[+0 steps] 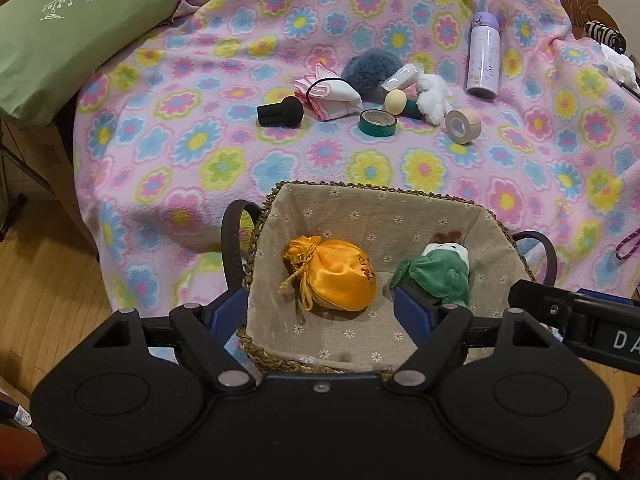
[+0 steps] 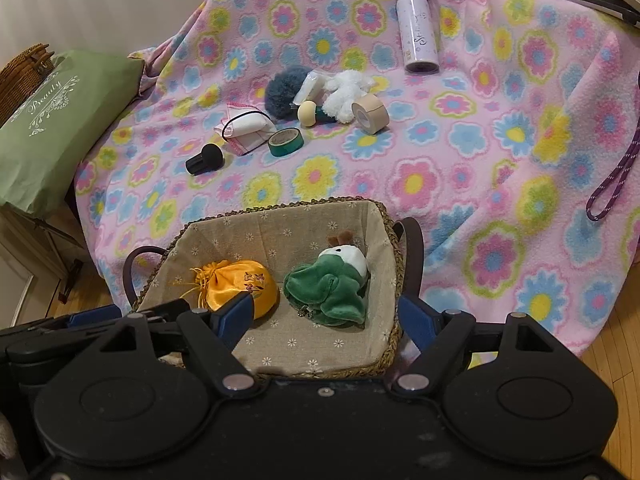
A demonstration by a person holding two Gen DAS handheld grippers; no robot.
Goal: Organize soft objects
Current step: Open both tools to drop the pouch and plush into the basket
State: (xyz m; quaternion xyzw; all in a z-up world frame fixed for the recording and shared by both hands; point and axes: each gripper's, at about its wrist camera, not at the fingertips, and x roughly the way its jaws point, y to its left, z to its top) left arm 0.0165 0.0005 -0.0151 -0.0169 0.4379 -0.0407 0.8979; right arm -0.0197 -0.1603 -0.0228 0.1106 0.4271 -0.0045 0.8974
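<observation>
A woven basket (image 1: 372, 192) (image 2: 394, 264) with a flowered linen lining stands at the near edge of the pink flower blanket (image 1: 248, 160). Inside lie a yellow satin pouch (image 1: 334, 274) (image 2: 236, 280) and a green plush toy (image 1: 434, 270) (image 2: 332, 284). My left gripper (image 1: 320, 314) is open. Its left finger is outside the basket's left wall and its right finger is inside, beside the plush. My right gripper (image 2: 326, 318) is open too. One of its fingers hangs over the pouch and the other is outside the right wall. Neither pad presses on anything.
Further back on the blanket lie a black sponge brush (image 1: 280, 111), a folded white cloth (image 1: 334, 96), a grey-blue pompom (image 1: 370, 68), a white plush (image 1: 434, 98), green tape (image 1: 377, 123), beige tape (image 1: 462, 125) and a purple bottle (image 1: 484, 56). A green pillow (image 1: 60, 32) sits at the left. Wooden floor lies below.
</observation>
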